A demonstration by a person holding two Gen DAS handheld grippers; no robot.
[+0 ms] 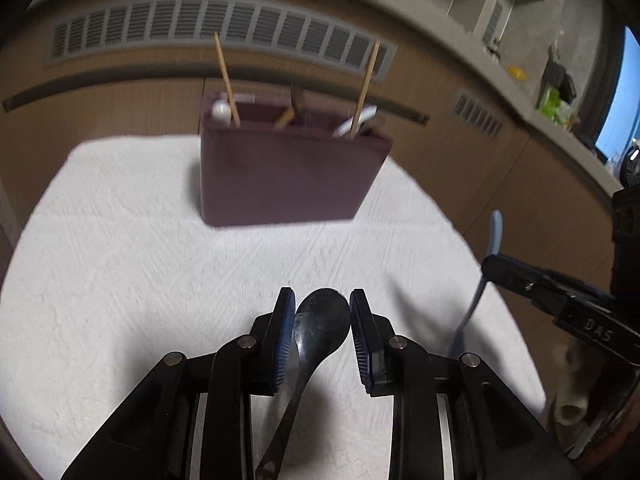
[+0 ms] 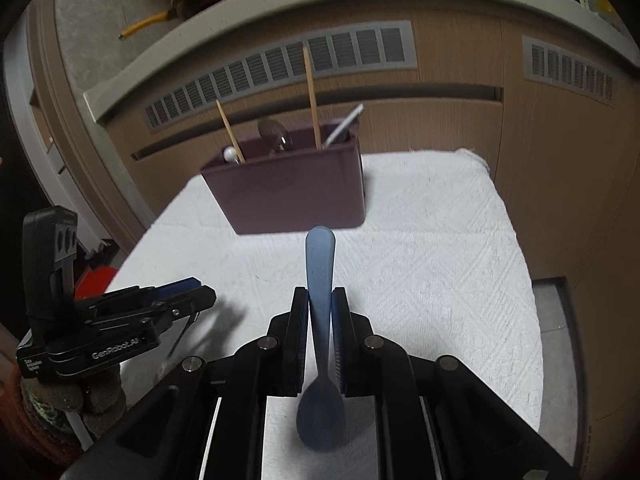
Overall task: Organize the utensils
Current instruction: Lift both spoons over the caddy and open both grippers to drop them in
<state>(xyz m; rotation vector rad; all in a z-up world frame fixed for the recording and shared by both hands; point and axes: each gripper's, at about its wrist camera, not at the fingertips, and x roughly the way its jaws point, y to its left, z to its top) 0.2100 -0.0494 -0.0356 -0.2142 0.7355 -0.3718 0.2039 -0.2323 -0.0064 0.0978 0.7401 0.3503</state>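
- The left tongs (image 1: pixel 322 300) are clamped on the bowl of a black spoon (image 1: pixel 320 328); its handle runs back under the tool toward the camera.
- The right tongs (image 2: pixel 320 300) are closed tight on the handle of a translucent blue spoon (image 2: pixel 320 280). The handle tip points ahead toward the holder, and the bowl hangs back beneath the tool.
- Both pairs of tongs sit over a white textured cloth (image 1: pixel 120 260) that covers the counter, on the near side of the holder, the left tongs to the left of the right ones.
- A dark maroon utensil holder (image 1: pixel 288 176) stands upright on the cloth at the far end, well apart from both spoons.
- In the holder's left part are a wooden chopstick (image 1: pixel 226 80) and a white rounded utensil end (image 1: pixel 221 111).
- In the holder's right part are a second chopstick (image 1: pixel 366 88) and a white handle (image 1: pixel 356 122), both leaning.
- In the holder's middle part a metal spoon (image 2: pixel 274 132) sticks up.
- Behind the holder runs a wood-toned wall panel with a long grey vent grille (image 1: pixel 216 28).
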